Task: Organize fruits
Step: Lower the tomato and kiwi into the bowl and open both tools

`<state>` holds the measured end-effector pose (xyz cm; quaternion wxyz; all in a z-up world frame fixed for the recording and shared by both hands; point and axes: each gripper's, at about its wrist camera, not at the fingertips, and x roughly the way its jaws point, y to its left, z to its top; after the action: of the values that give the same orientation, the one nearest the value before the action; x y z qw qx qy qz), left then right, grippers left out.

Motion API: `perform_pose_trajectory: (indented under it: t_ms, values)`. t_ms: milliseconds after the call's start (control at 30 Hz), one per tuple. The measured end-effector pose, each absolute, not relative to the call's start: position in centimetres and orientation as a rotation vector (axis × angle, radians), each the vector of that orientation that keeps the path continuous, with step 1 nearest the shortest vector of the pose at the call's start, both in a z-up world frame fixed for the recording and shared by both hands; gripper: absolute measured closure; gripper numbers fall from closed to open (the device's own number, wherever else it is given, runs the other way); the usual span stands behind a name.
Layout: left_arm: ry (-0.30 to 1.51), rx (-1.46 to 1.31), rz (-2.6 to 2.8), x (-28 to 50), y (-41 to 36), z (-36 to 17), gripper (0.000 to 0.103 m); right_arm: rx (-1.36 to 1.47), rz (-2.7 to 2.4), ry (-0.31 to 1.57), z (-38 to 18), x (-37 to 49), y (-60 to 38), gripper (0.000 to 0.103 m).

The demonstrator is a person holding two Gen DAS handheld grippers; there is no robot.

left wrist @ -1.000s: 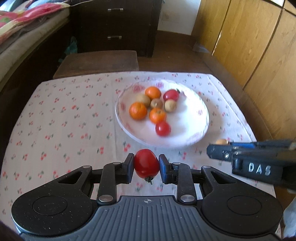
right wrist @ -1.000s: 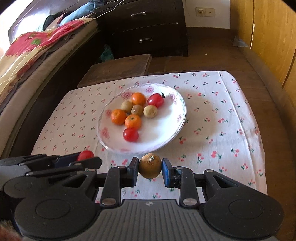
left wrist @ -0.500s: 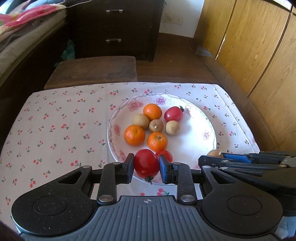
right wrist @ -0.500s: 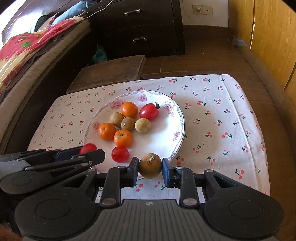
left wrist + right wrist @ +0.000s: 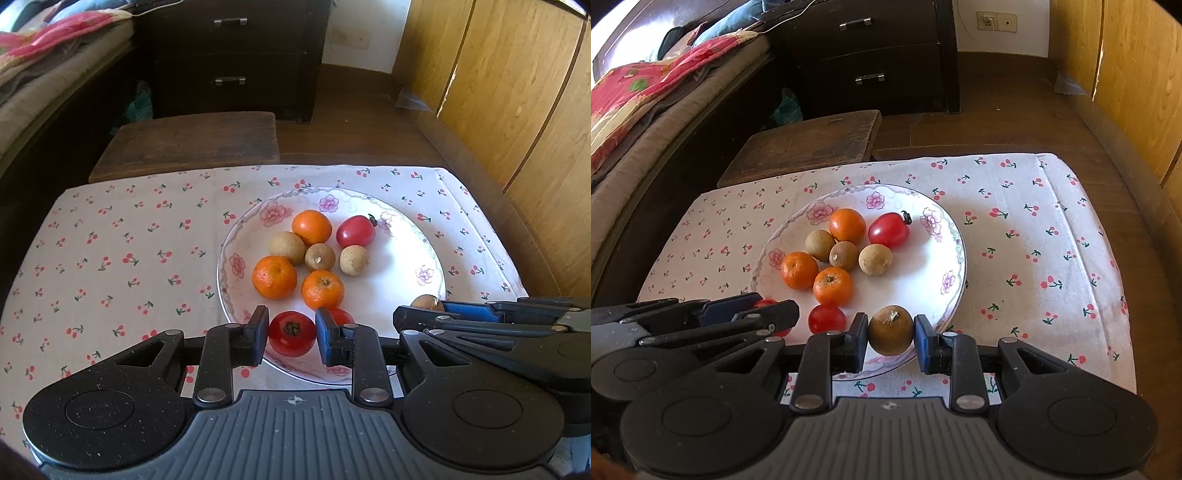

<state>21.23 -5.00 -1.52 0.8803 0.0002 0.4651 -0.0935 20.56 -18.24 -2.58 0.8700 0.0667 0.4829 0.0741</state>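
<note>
The left gripper point(image 5: 291, 334) has its jaws apart, with a small gap on each side of the red tomato point(image 5: 291, 333); this tomato lies on the near part of the plate point(image 5: 406, 295), its stem end turned to the camera. The right gripper point(image 5: 891, 336) has its fingers set around a brown longan point(image 5: 891, 330), above the near rim of the plate; a narrow gap shows beside the fruit on both sides, so I cannot tell if the pads really press it. Just behind the left gripper there is a second small tomato point(image 5: 827, 318), partly hidden in the left view; behind it are two mandarins point(image 5: 274, 277), side by side, then three more longans point(image 5: 320, 257) in a row that touch each other. At the far side of the plate lie one more mandarin point(image 5: 312, 227) and an oblong tomato point(image 5: 355, 232) with a dark stem. The plate stands on a white cloth point(image 5: 110, 251) with a cherry print; beyond the cloth is a dark wooden stool point(image 5: 192, 144), and further a dark drawer cabinet point(image 5: 236, 55).
</note>
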Motion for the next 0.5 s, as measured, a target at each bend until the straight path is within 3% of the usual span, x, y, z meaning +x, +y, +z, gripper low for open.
perform_pose_trajectory:
  t_ms: [500]
  values:
    - [0.961, 0.004, -0.190, 21.11, -4.98, -1.34, 0.068, 0.141, 0.147, 0.991, -2.38, 20.48, -18.23, 0.074]
